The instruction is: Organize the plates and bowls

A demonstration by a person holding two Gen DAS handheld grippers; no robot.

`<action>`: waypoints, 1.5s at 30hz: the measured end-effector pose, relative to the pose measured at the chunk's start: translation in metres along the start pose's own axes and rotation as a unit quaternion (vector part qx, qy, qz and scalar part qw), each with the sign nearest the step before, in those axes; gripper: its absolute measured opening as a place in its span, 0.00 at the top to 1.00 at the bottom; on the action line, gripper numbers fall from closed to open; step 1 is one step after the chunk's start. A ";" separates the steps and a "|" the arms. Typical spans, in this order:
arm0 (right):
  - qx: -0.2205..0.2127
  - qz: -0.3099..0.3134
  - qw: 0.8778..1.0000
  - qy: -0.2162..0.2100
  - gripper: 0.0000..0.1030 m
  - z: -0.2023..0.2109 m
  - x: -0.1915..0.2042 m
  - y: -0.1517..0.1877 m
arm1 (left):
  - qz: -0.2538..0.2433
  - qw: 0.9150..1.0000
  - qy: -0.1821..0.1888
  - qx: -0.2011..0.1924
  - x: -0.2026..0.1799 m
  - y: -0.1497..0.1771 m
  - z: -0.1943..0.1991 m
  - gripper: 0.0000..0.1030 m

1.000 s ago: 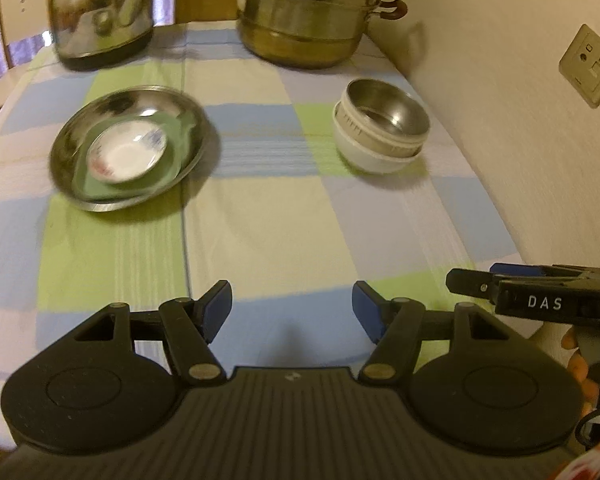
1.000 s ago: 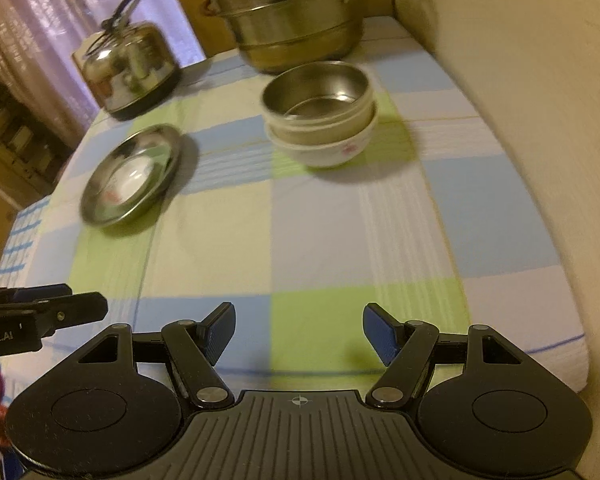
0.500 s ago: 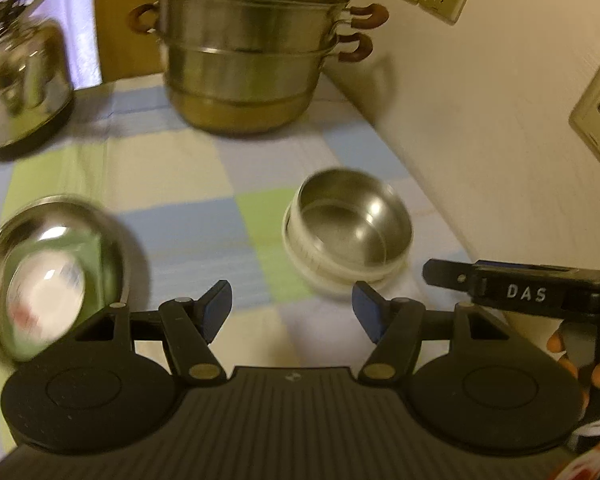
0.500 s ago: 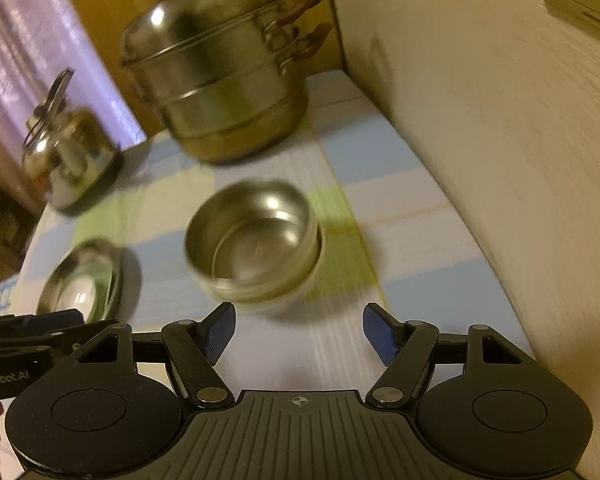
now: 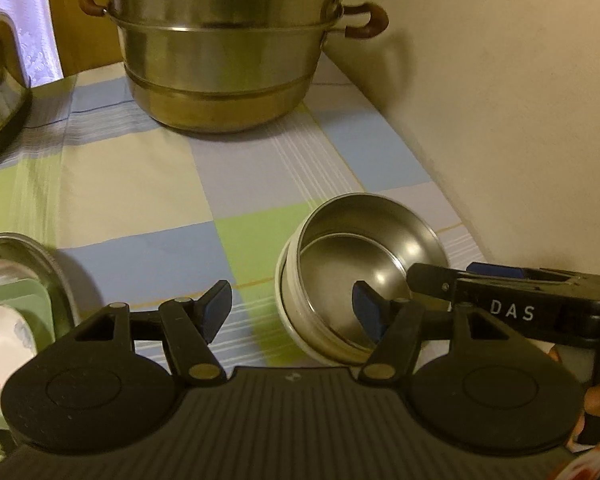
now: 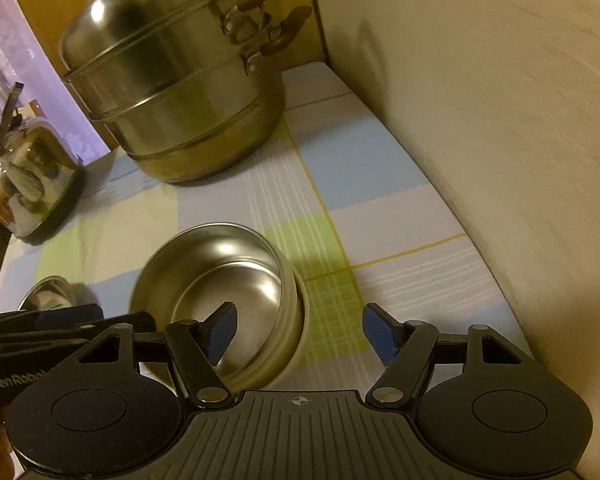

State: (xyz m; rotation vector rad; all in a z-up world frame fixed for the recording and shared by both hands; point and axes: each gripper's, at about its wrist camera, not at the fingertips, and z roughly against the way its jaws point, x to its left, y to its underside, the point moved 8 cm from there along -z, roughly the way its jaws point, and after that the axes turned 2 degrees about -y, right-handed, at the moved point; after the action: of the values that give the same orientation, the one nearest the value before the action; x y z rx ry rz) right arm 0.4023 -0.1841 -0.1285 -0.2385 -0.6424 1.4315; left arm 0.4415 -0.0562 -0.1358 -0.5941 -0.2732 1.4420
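A steel bowl (image 5: 364, 252) sits nested in a white bowl (image 5: 300, 340) on the checked tablecloth; both also show in the right wrist view, steel bowl (image 6: 220, 268) inside white bowl (image 6: 300, 336). My left gripper (image 5: 292, 312) is open, its jaws straddling the stack's left rim. My right gripper (image 6: 300, 332) is open, its jaws straddling the stack's right rim. At far left a steel plate (image 5: 40, 264) holds a green dish (image 5: 28, 300) with a small white saucer (image 5: 4, 352) on it.
A large steel steamer pot (image 5: 224, 44) stands at the back by the wall (image 5: 500, 120). A steel kettle (image 6: 24, 184) stands at the back left. The wall runs close along the right of the bowls.
Both grippers have moved forward over the table and closed in on the bowl stack, which now lies between their open jaws. The plate has slid to the left edge of view.
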 end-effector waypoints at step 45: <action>0.097 0.068 0.992 -0.052 0.83 -0.038 0.088 0.042 | 0.079 0.996 -0.030 0.035 0.075 0.053 0.019 0.72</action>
State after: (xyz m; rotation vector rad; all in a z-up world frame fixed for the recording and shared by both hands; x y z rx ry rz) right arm 0.3878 -0.0849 -0.1576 -0.0543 -0.5750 1.6345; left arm 0.3964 0.0223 -0.1612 -0.5248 -0.2260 1.6169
